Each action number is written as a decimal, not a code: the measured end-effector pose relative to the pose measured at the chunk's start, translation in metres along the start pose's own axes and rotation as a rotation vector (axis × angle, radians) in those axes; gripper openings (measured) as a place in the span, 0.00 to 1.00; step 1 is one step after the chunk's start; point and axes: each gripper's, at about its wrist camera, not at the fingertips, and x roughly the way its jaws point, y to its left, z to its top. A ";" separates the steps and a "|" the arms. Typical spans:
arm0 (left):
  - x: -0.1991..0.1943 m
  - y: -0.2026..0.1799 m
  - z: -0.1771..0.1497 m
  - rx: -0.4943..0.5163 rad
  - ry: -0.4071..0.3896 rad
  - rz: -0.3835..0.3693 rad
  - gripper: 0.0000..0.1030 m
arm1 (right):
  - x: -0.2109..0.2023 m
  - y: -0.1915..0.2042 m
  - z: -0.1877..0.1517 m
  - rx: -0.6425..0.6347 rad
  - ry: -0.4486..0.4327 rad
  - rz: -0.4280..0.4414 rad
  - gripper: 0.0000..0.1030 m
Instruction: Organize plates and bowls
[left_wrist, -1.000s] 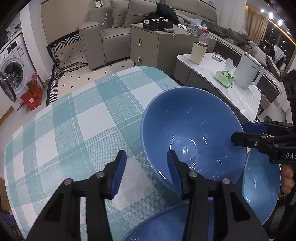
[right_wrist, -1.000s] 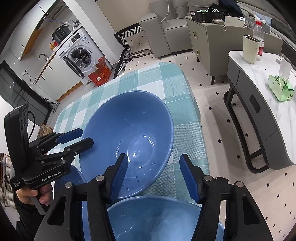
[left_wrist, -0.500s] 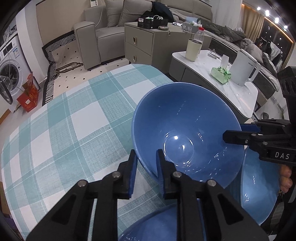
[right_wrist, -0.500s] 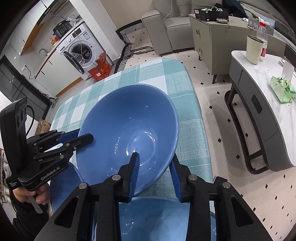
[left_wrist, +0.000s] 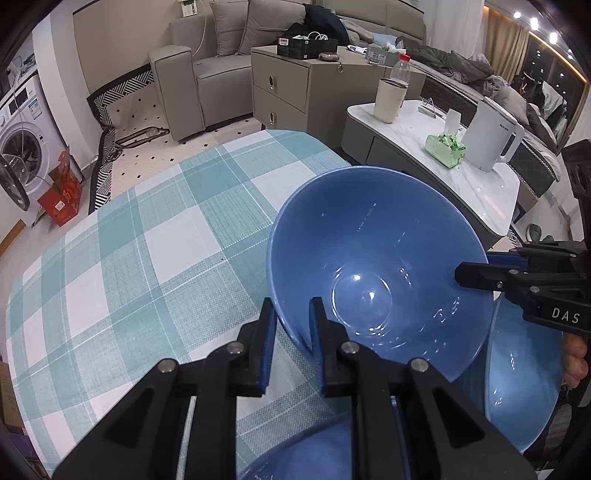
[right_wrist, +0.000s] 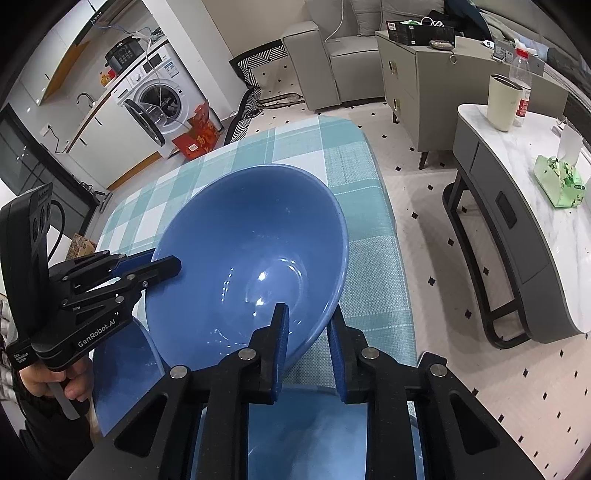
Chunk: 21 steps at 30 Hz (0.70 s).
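Both jaws, spread 1 s earlier, had pinched the large blue bowl (left_wrist: 376, 258): left gripper (left_wrist: 291, 325) at near-left rim, right gripper (right_wrist: 306, 328) at near-right rim. Two-handed grasp appeared secured; lift toward stacking looked next.

Lower blue bowl (left_wrist: 295, 454) cut off by the frame's bottom edge and partly behind the left gripper (left_wrist: 291, 314), second blue bowl (left_wrist: 524, 387) half hidden behind the held bowl (left_wrist: 376, 266), washing machine (left_wrist: 18, 155) cropped at left, kettle lettering too small to read
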 end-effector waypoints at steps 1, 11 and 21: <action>0.000 0.000 0.000 -0.001 0.000 0.003 0.15 | 0.000 0.001 0.000 -0.002 -0.004 -0.005 0.20; -0.005 0.000 0.002 -0.006 -0.013 0.015 0.15 | -0.005 0.004 0.003 -0.009 -0.020 -0.012 0.20; -0.017 -0.004 0.004 -0.004 -0.035 0.021 0.15 | -0.015 0.006 0.005 -0.010 -0.041 -0.013 0.20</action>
